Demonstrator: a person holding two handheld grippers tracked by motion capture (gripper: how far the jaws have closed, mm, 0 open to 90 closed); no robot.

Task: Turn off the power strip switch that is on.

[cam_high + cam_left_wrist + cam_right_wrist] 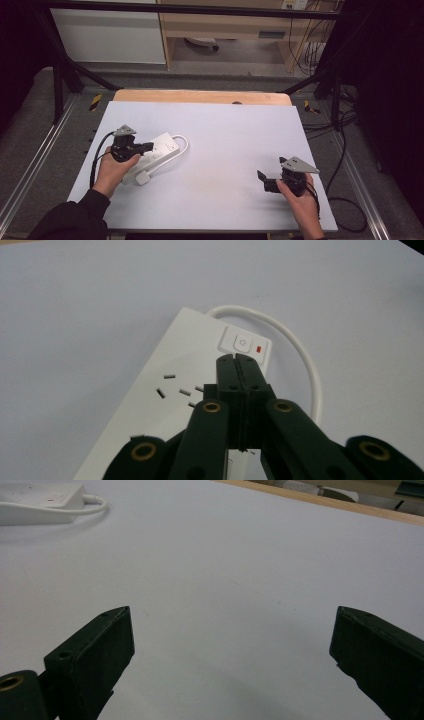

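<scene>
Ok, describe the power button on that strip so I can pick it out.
On the white table sheet, the white power strip lies at the left, under the shut left gripper. At the end where its white cord loops out sits the square white power button, beside a small red indicator, unlike the slotted sockets.

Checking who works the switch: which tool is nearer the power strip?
Left. The left tool hovers over the power strip, shut tips by its switch; the right tool sits far across the table.

White power strip [154,152] lies flat, diagonal, left of table; cord [183,143] looped.
</scene>
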